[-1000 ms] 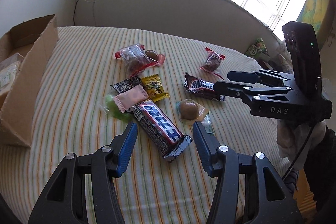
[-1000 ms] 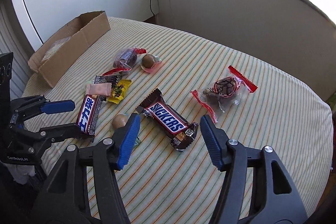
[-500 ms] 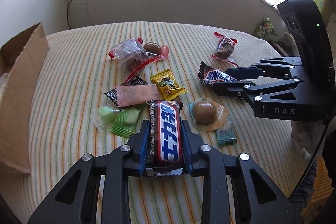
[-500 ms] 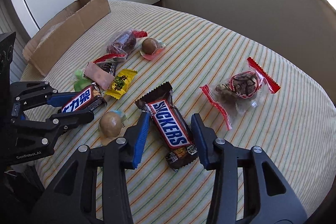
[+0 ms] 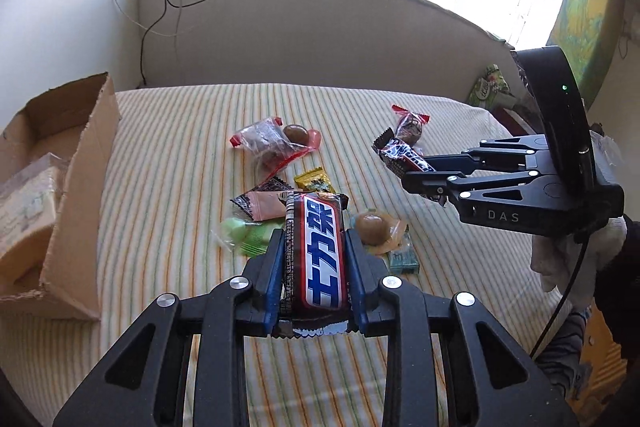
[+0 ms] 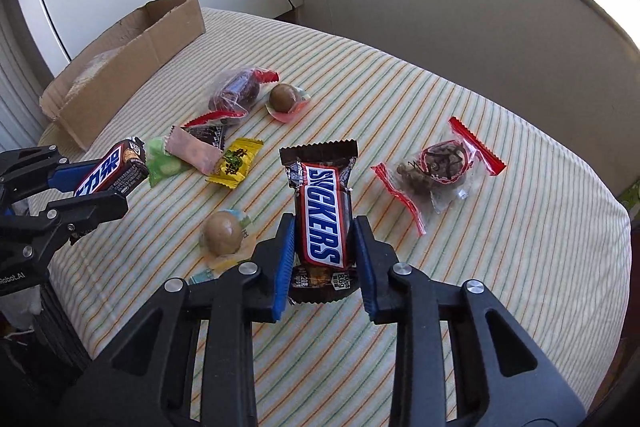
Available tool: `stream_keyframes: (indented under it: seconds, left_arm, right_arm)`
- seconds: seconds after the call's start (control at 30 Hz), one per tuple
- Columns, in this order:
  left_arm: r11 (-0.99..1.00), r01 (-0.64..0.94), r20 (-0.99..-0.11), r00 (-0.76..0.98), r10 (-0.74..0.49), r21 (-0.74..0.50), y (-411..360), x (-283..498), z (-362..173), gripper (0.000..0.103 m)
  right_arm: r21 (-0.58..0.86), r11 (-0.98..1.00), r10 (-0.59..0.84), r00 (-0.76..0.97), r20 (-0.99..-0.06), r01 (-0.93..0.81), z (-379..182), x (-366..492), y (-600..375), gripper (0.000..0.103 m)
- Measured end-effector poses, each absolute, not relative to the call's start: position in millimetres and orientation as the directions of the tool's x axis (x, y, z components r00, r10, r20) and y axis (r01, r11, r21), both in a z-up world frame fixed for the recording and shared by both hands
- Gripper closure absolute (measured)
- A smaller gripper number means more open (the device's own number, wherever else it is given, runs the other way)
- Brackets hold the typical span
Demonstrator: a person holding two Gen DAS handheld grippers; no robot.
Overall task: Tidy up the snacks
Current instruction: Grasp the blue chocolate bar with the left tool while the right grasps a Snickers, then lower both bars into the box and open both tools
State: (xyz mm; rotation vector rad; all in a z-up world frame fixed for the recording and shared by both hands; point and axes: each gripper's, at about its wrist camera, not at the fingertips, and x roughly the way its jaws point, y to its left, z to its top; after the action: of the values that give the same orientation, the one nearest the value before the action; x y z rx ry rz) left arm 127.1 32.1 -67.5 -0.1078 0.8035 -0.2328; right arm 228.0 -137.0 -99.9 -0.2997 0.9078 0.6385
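Snickers bar sits clamped in the right gripper; the left gripper pinches the blue-labelled bar. Both look lifted. Next, probably carrying them to the cardboard box.

Both wrist cameras look closely down their fingers, sharing the striped table.

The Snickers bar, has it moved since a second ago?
Yes. The Snickers bar lay flat beside the round wrapped candy; now it is clamped in the right gripper and lifted, its far end raised off the striped cloth.
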Motion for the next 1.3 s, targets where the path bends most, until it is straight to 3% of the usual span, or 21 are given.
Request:
stream_keyframes:
  seconds: [0.6,0.97,1.3]
  left_arm:
    - [0.986,-0.057,-0.61,0.791,-0.05,-0.154,151.5,109.3,-31.6,0.076]
    - [0.975,-0.165,-0.577,0.815,0.049,-0.15,213.3,112.0,-27.3,0.076]
    - [0.97,-0.185,-0.571,0.818,0.061,-0.16,232.1,127.2,-35.3,0.076]
  right_arm:
    - [0.012,0.677,0.519,0.465,-0.718,-0.736,-16.7,239.9,-6.9,0.073]
    - [0.033,0.594,0.565,0.388,-0.728,-0.803,-23.6,256.4,110.9,0.073]
    - [0.046,0.572,0.56,0.349,-0.751,-0.819,-39.3,274.7,169.5,0.073]
